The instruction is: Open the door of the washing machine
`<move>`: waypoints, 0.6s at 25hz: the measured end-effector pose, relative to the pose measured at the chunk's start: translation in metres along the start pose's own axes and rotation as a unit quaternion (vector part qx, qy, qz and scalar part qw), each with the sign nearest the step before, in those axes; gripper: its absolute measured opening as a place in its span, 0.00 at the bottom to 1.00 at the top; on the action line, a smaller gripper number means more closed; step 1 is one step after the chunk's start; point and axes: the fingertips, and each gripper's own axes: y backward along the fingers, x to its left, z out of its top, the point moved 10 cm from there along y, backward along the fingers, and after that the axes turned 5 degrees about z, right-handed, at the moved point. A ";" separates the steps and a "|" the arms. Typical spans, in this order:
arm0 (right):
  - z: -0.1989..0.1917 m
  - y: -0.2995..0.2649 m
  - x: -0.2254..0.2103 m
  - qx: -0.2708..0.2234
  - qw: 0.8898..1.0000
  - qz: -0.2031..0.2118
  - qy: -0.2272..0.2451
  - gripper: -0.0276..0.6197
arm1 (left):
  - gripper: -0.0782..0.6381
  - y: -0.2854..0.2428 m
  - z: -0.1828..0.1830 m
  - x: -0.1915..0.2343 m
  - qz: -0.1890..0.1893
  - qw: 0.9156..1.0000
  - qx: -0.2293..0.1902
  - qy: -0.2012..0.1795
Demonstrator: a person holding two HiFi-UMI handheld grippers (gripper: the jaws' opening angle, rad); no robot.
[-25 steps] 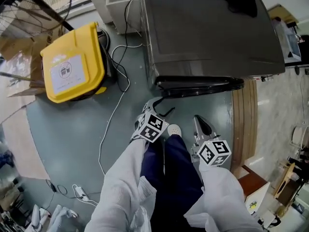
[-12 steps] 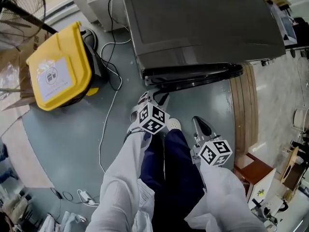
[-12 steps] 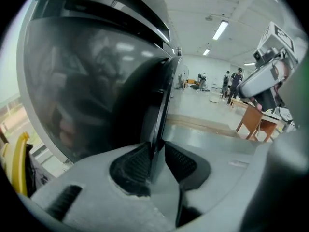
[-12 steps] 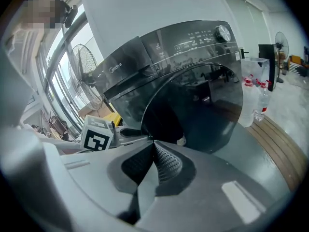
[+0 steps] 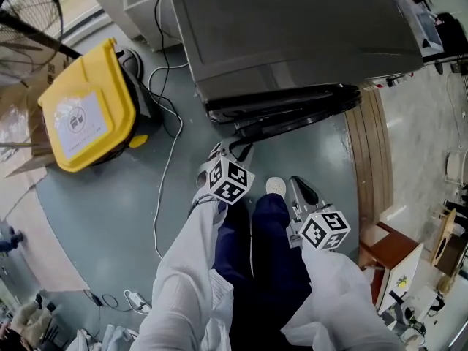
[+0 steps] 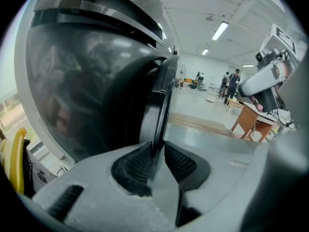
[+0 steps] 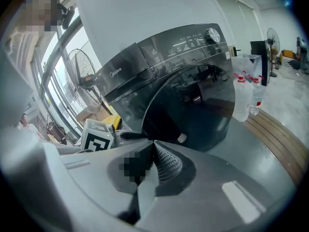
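The dark grey washing machine stands ahead of me, and its round dark door hangs slightly ajar at the front. My left gripper reaches the door's left end. In the left gripper view the door's thin rim runs between the pads of my left gripper; the jaws have just been closing and now pinch that rim. My right gripper hangs lower right, away from the door. In the right gripper view the door faces my right gripper, whose tips meet on nothing.
A yellow bin stands left of the machine, with a white cable trailing over the floor. A wooden slat platform lies to the right, water bottles beside it. A fan is far left. My shoe is below the door.
The left gripper's jaws, open beside the door a second ago, have closed on its rim. The door stands a little further from the machine's front. The right gripper shifted slightly.
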 end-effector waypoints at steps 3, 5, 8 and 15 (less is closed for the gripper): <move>-0.001 0.006 -0.001 0.000 1.000 -0.009 -0.001 0.06 | 0.22 0.003 -0.005 -0.014 -0.012 1.000 0.000 0.001; -0.003 0.012 -0.002 -0.001 1.000 -0.014 -0.003 0.06 | 0.21 0.007 -0.010 -0.028 -0.021 1.000 0.001 0.002; -0.006 0.023 -0.007 -0.003 1.000 -0.021 -0.010 0.06 | 0.21 0.011 -0.015 -0.055 -0.032 0.999 0.005 -0.003; -0.018 0.059 -0.024 -0.014 0.999 -0.032 -0.029 0.06 | 0.20 0.015 -0.024 -0.120 -0.037 0.999 0.022 0.006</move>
